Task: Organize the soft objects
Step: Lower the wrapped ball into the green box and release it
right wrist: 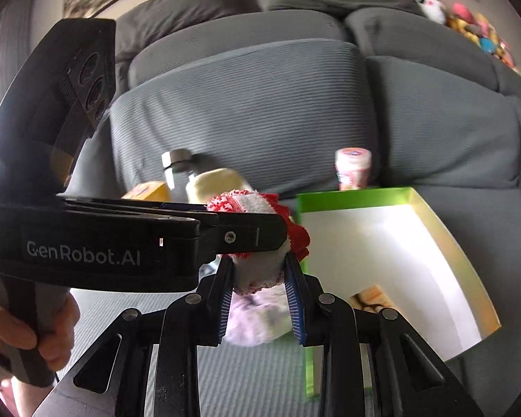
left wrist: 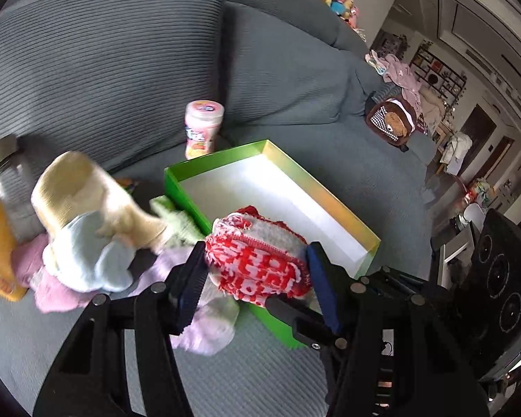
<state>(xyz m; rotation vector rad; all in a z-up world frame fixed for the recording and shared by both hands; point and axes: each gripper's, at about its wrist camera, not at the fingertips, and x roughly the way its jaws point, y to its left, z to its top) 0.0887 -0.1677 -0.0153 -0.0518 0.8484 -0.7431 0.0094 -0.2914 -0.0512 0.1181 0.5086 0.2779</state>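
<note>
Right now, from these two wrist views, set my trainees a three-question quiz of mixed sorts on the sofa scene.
1. True or false: both grippers grip the red-and-white knitted item.
2. Multiple choice: the green box is A) lidded, B) open with a white inside, C) packed with soft things.
3. Fill in: the pink-capped jar stands on the grey ____.

Key: 1 true, left gripper and right gripper both pinch it; 2 B; 3 sofa.

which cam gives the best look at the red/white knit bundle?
Left wrist: the red and white knit bundle sits unblocked between the left gripper fingers, its pattern readable. In the right wrist view, the left gripper's body crosses it, leaving only its top and the grey underside between the right gripper fingers.
</note>
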